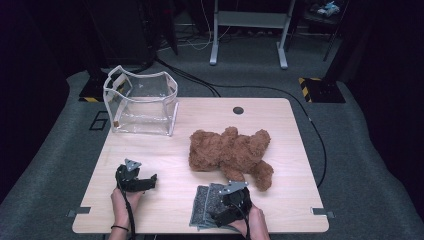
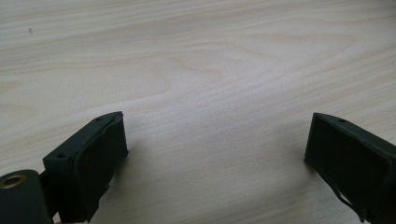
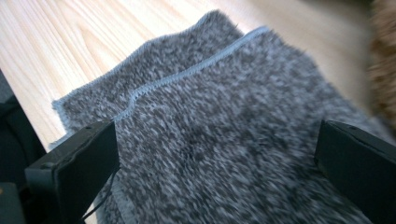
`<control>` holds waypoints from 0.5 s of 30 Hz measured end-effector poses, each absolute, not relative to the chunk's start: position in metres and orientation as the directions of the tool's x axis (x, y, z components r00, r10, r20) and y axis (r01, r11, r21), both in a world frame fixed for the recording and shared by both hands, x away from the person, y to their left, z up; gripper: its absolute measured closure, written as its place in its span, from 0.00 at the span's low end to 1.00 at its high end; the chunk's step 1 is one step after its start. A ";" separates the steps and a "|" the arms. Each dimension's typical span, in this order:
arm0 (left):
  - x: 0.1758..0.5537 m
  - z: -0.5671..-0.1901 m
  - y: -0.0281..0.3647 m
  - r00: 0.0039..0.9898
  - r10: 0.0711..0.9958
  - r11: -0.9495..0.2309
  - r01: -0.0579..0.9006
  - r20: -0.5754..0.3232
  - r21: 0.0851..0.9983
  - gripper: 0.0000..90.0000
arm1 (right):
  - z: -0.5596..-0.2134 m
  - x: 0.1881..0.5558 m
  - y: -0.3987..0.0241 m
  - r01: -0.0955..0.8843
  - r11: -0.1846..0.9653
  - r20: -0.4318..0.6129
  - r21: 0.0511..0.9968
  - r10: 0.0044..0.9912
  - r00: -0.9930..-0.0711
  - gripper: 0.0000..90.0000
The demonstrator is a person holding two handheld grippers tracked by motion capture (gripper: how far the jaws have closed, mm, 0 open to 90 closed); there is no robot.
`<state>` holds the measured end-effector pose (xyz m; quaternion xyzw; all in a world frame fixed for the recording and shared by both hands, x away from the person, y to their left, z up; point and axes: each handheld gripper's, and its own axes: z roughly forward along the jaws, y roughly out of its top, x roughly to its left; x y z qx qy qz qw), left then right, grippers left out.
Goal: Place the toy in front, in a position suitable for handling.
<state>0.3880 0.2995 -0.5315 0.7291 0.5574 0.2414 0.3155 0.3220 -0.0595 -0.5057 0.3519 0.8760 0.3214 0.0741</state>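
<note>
One grey cloth (image 3: 224, 140), folded in two layers, lies on the tabletop (image 1: 165, 150) directly under the right gripper (image 3: 217, 172), whose jaws stand wide apart over it, one to each side. One brown teddy bear (image 1: 230, 152) lies just beyond those jaws. The left gripper (image 2: 215, 158) hovers over bare wood, jaws apart and holding nothing. One clear bag (image 1: 141, 102) stands well beyond it.

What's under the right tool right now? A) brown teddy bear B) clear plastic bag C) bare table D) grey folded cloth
D: the right tool, jaws apart, hangs over the grey folded cloth; in the high view that cloth lies at the near edge of the table, in front of the teddy bear.
</note>
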 end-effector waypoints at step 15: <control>0.388 -0.532 0.299 0.257 0.966 -0.172 0.662 -0.005 0.729 0.06 | -0.513 0.321 -0.064 0.540 0.568 -0.007 0.621 0.693 -0.721 0.35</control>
